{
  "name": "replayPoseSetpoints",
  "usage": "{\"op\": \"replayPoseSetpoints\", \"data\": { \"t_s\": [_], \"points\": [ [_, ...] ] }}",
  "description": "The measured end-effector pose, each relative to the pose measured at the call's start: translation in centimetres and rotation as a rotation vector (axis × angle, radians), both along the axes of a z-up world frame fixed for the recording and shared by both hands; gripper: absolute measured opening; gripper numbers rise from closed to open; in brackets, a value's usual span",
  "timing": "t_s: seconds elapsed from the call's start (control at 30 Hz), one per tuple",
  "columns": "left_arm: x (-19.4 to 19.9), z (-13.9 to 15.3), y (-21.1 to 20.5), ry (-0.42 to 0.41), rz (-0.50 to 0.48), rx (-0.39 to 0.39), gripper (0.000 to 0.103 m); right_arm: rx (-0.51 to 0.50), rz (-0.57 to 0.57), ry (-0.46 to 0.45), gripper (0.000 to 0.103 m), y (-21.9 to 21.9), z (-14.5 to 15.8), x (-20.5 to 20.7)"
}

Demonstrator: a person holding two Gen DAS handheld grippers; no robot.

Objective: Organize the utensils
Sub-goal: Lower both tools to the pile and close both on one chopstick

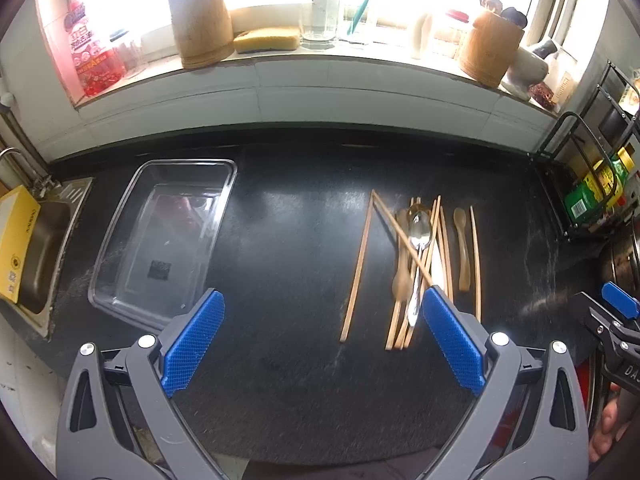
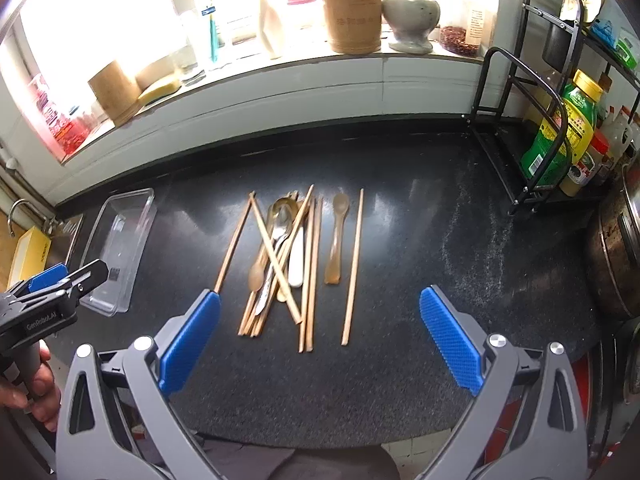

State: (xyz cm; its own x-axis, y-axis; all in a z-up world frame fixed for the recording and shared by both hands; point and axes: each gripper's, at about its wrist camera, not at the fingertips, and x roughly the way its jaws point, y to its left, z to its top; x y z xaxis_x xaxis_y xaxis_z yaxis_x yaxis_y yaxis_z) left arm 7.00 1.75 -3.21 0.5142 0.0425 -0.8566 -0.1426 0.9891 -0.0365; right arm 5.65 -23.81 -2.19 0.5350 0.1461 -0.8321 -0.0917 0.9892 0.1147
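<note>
Nearest of all, both grippers hang above the front edge of the black counter (image 2: 400, 208) with nothing between their blue pads. The left gripper (image 1: 322, 336) has its jaws spread wide, and so does the right gripper (image 2: 320, 334); neither touches anything.

Just beyond them lies the heap of utensils. Wooden chopsticks (image 2: 308, 272) run roughly front to back, several bunched together and a couple crossing over the rest at a slant. One chopstick (image 2: 234, 242) lies apart on the left of the pile, and another (image 2: 353, 268) sits alone at the right edge. In the thick of the bunch a metal spoon (image 2: 280, 220) rests with its bowl pointing away, a white-handled utensil (image 2: 297, 260) beside it. A brown wooden spoon (image 2: 338, 236) lies by itself between the bunch and the rightmost chopstick.

Off to the left, well clear of the pile, stands a clear plastic tray (image 1: 132, 184), near the steel sink (image 1: 44, 240).

Farther back, a black wire rack (image 2: 516, 120) with bottles fills the right corner. On the bright windowsill (image 1: 280, 60) stand two bamboo holders (image 1: 202, 24), a yellow sponge (image 1: 266, 39) and a stone mortar (image 2: 412, 16).
</note>
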Motion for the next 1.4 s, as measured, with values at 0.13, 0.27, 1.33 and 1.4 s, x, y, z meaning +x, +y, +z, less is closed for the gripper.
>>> {"op": "replayPoseSetpoints", "data": {
  "t_s": [0.13, 0.27, 1.33, 1.4],
  "points": [
    [1.8, -2.1, -1.0, -0.014, -0.04, 0.03, 0.097, -0.046, 0.004, -0.022, 0.097, 0.0, -1.2, 1.6],
    [4.0, -5.9, -1.9, 0.028, -0.095, 0.043, 0.097, -0.086, -0.003, -0.005, 0.097, -0.3, -3.5, 3.7],
    [9.6, -19.8, -3.5, 0.023, -0.249, 0.067, 0.096, -0.114, -0.054, 0.241, 0.094, -2.5, -21.0, 15.0],
    [8.9, -19.8, -3.5, 0.014, -0.25, 0.066, 0.096, -0.114, -0.055, 0.238, 0.094, -2.5, -21.2, 15.0]
  ]
}}
